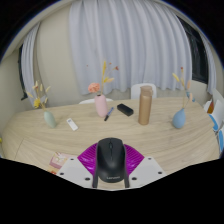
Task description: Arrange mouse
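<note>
A black computer mouse (111,160) sits between my gripper's (111,165) two fingers, its nose pointing away from me. The magenta pads (88,157) press against both of its sides, so the gripper is shut on the mouse. It is held just above the near edge of a light wooden table (90,137). The mouse's underside is hidden, so I cannot tell whether it touches the table.
Beyond the fingers on the table stand a tan cylinder (145,105), a pink vase with flowers (102,104), a small black object (125,109), a pale green vase (49,119), a blue vase (179,118) and a small white object (72,125). White curtains hang behind.
</note>
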Available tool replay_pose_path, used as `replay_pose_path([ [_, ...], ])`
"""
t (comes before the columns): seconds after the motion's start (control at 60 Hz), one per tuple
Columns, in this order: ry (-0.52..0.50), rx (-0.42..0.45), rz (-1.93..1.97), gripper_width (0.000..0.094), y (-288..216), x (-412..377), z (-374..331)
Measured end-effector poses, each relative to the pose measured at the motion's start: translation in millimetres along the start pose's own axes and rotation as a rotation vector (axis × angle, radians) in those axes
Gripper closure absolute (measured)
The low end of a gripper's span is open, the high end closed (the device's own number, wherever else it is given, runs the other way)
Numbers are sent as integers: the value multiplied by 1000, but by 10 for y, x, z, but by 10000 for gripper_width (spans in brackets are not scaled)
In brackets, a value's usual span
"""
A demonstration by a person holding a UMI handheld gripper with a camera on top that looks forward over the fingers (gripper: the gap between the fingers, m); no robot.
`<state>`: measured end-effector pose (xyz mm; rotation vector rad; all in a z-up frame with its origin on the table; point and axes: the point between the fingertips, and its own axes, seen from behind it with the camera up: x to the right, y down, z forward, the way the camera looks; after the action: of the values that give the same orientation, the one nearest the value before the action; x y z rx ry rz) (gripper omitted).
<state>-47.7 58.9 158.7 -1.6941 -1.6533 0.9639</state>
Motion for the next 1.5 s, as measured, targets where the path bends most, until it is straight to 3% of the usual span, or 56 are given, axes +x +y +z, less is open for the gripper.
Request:
replay_pose_path([
  [0.067, -33, -2, -20, 586, 92, -527, 125],
  [0.233, -94, -101, -54, 587, 741, -1485, 501],
  [0.517, -64, -222, -130, 577, 1712, -1842, 840],
  [0.667, -70, -213, -126, 407, 1727, -1893, 862],
  [0.7, -82, -225, -117, 264, 1732, -1916, 842],
  [0.733, -94, -233, -107, 51, 1712, -1922, 791],
  [0.783, -99, -226, -90, 112, 1617, -1880, 670],
  [1.05, -55, -169, -95, 86, 1230, -1090, -606],
  [1.5, 127, -188, -55, 77, 1875, 525, -1980],
])
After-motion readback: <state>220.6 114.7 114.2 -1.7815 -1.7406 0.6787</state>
